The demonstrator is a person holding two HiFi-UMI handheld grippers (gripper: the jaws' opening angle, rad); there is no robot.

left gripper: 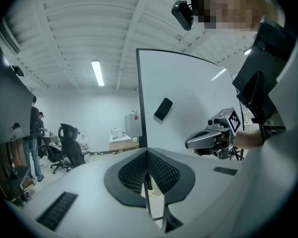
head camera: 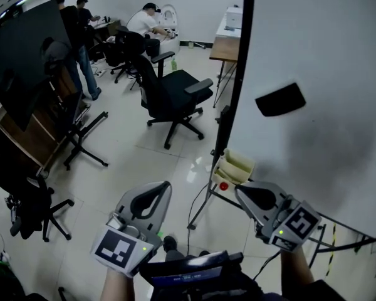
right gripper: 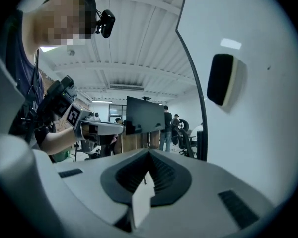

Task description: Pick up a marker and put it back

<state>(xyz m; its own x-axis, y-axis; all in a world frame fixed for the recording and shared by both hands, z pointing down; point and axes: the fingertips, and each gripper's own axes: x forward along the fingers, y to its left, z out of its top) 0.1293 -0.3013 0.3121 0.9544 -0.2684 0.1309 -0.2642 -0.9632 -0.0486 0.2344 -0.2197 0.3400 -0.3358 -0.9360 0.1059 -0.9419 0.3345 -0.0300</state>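
Closed left hand-held gripper [left gripper: 148,156]; head camera [left gripper: 182,14] solely in gripper views

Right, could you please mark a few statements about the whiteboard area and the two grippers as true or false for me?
1. A black eraser sits on the whiteboard. True.
2. The left gripper holds a marker. False: its jaws are together with nothing between them.
3. The right gripper has its jaws wide apart. False: they are together and empty.
4. In the head view, a black office chair stands left of the whiteboard. True.
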